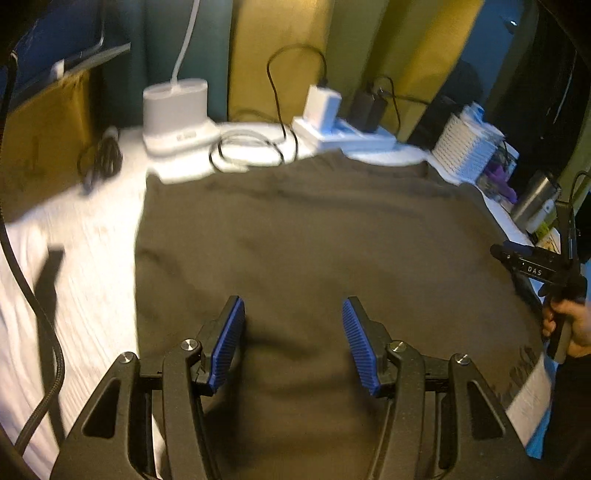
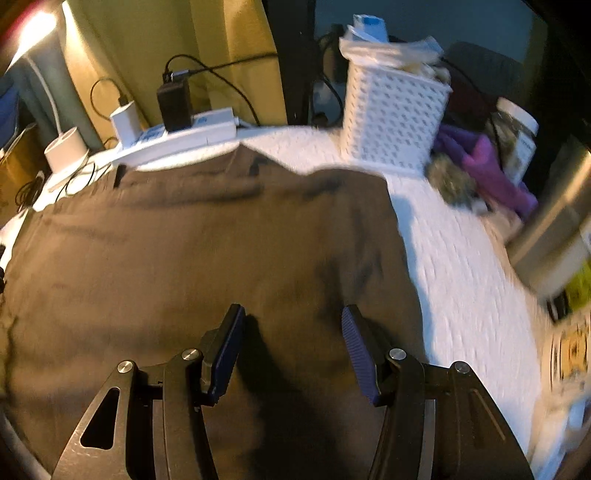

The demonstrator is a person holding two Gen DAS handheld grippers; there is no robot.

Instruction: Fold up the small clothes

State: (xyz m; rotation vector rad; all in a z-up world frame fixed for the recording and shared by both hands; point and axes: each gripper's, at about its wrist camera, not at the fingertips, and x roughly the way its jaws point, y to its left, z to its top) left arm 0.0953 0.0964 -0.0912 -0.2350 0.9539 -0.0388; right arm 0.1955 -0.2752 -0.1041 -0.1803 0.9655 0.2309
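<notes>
Hovering over the brown cloth [image 1: 314, 240] spread flat on the white counter [image 1: 85, 258], your left tool [image 1: 293, 339] and right tool [image 2: 293, 347] are both half open and empty, ready to grab its edge.

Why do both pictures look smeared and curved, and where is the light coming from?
Left wrist view: the white tabletop and chargers are streaked by motion blur, and the fisheye lens bows the edges; the left gripper stays crisp. Right wrist view: a lamp glare burns out the top left corner, the white basket is smeared, and the right gripper casts dark shadows on the brown cloth.
</notes>
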